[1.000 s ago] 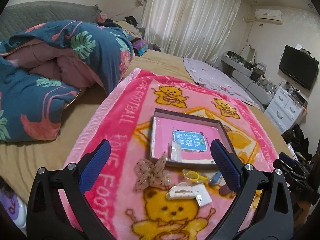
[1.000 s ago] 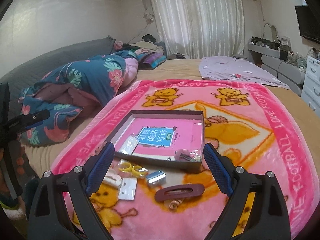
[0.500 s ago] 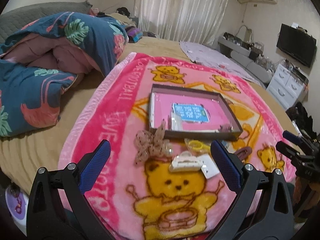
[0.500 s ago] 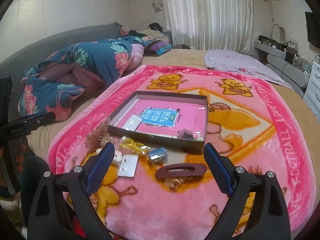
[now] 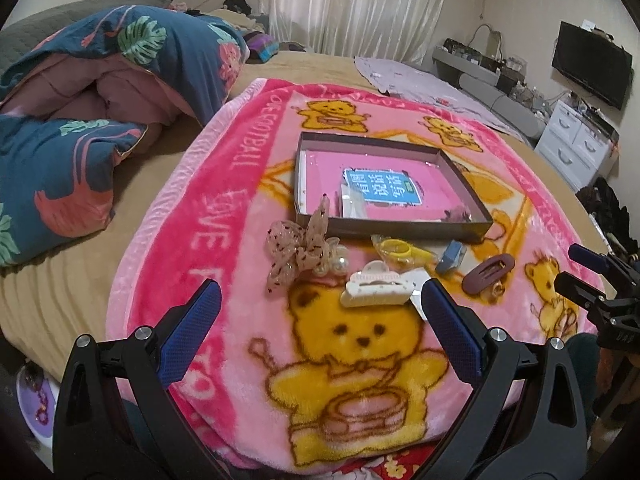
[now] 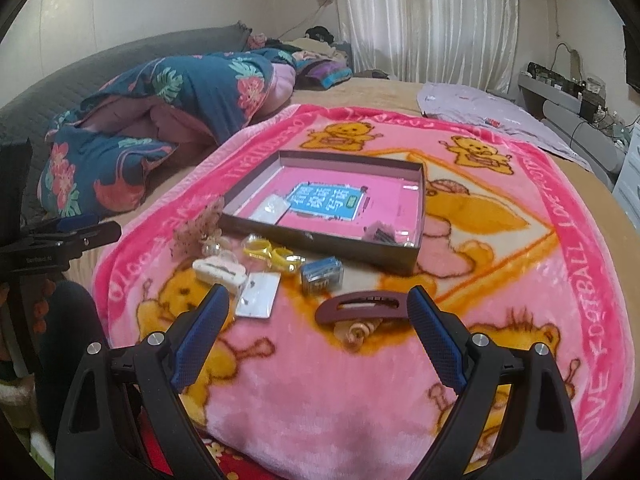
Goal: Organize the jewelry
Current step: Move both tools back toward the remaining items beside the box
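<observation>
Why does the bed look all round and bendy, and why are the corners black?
Both views use fisheye lenses: the blanket bulges in the left view, and the curtain leans in the right. The black corners are the lens rim.

Small items in the box corner too blurred to identify, shell-like piece half hidden under maroon clip

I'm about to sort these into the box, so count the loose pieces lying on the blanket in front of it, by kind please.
Hair clips: 2, the cream claw clip and the maroon snap clip
Mesh bow with pearls: 1
Yellow rings in a clear bag: 1 bag
Small blue box: 1
White card: 1
Small shell-like piece: 1
Total: 7
</observation>
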